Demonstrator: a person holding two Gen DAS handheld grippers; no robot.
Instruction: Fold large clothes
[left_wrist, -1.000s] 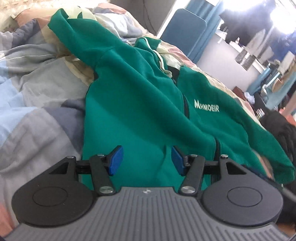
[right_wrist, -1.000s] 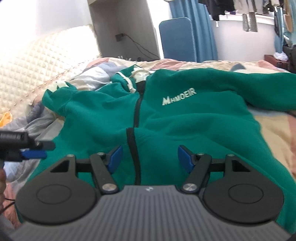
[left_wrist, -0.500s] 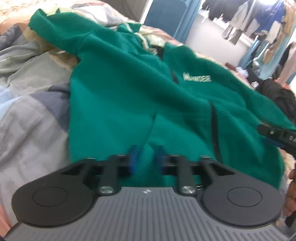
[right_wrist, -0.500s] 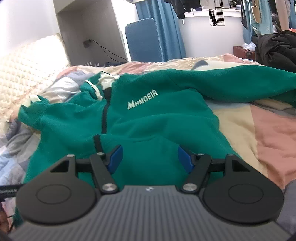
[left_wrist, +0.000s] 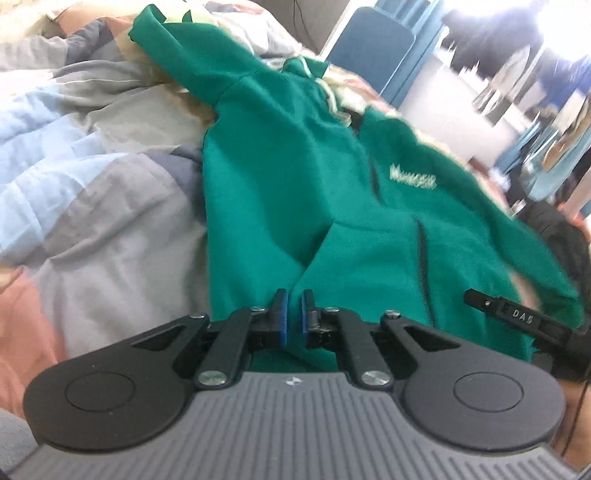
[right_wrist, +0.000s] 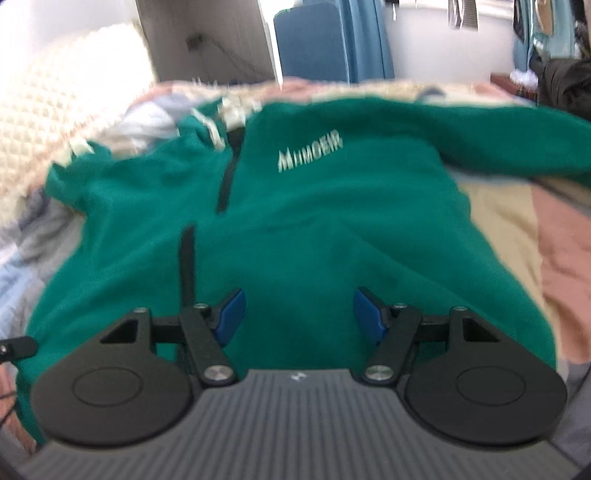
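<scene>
**Left tongs pinching hem of green fleece jacket; right tongs spread above it**

Left wrist view, left to right. Patchwork quilt (left_wrist: 92, 192) in grey, pale blue and pink lies left of the left gripper (left_wrist: 293, 314). Ahead of the tongs, the green zip-up fleece jacket (left_wrist: 295, 177) lies front-up on the quilt, collar at the far end, hem nearest the tongs. One sleeve (left_wrist: 177, 59) runs away up and to the left. The blue pads (left_wrist: 282, 314) are pressed nearly together with a fold of the green hem caught between them; fabric rises in a ridge just beyond the tips. White chest lettering (left_wrist: 413, 177) sits ahead and to the right, past the dark zipper (left_wrist: 421, 254). At far right a black finger of the right gripper (left_wrist: 517, 317) reaches in over the hem.

Right wrist view, left to right. A quilted cream headboard (right_wrist: 55, 140) stands far left of the tongs. The jacket (right_wrist: 314, 229) fills the middle, zipper (right_wrist: 186, 266) ahead of the left finger, lettering (right_wrist: 310, 151) straight ahead. The right gripper (right_wrist: 299, 314) has its fingers spread wide, nothing pinched, green fabric showing in the gap between them. The other sleeve (right_wrist: 498, 140) stretches off to the right. A blue chair (right_wrist: 325, 44) stands beyond the bed. Frame is blurred.
</scene>
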